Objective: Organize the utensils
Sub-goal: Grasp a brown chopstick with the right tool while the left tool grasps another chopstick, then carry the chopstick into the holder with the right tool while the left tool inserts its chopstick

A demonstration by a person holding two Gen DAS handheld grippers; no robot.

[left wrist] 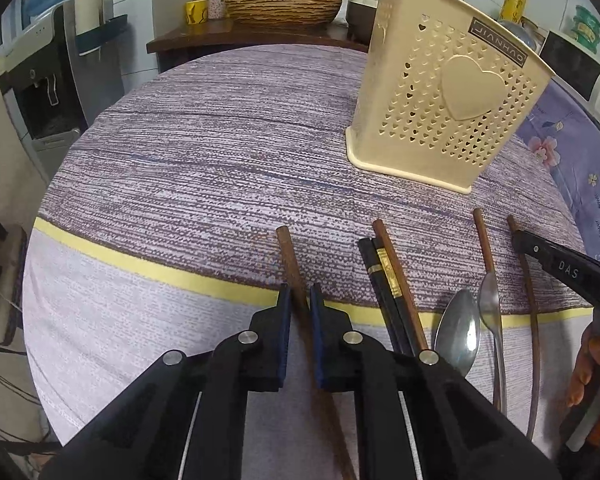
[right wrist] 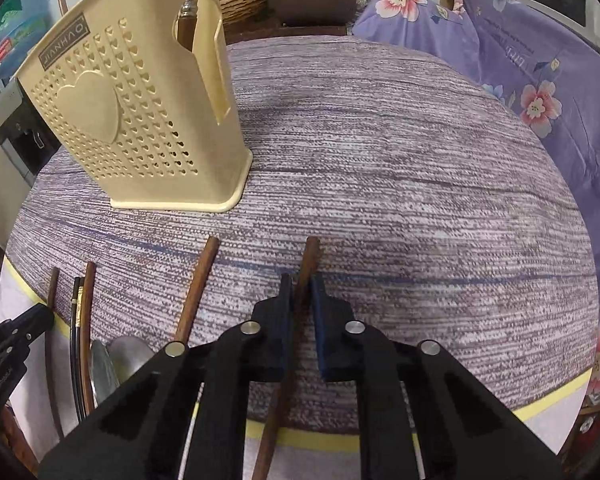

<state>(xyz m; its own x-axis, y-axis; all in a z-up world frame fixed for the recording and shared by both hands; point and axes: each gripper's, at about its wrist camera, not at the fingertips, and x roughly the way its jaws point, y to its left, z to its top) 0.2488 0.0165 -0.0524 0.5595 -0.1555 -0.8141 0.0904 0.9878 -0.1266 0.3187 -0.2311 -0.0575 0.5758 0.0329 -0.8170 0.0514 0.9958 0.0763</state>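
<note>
The utensils lay in a loose row at the near edge of the round table (left wrist: pixel 204 152), handles pointing toward a cream plastic holder (left wrist: pixel 440 92) that stood upright further back. The left gripper (left wrist: pixel 300 300) had its jaws narrowed about a brown wooden chopstick (left wrist: pixel 286 248), though whether the pads actually touched it I could not tell. The right gripper (right wrist: pixel 301 288) stood the same way over another brown chopstick (right wrist: pixel 310 256), contact again unclear.

From the left wrist view one saw a black pair of chopsticks (left wrist: pixel 380 276) with gold bands, a reddish one against them, and two steel spoons (left wrist: pixel 458 332) with shiny bowls overlapping. The right wrist view alone showed the holder's side pocket, where a brown handle with a metal cap (right wrist: pixel 189 20) stuck up.

The holder was perforated all over with small heart-shaped holes and bore a raised heart on its face. The tablecloth was a coarse purple weave crossed by a yellow stripe.
</note>
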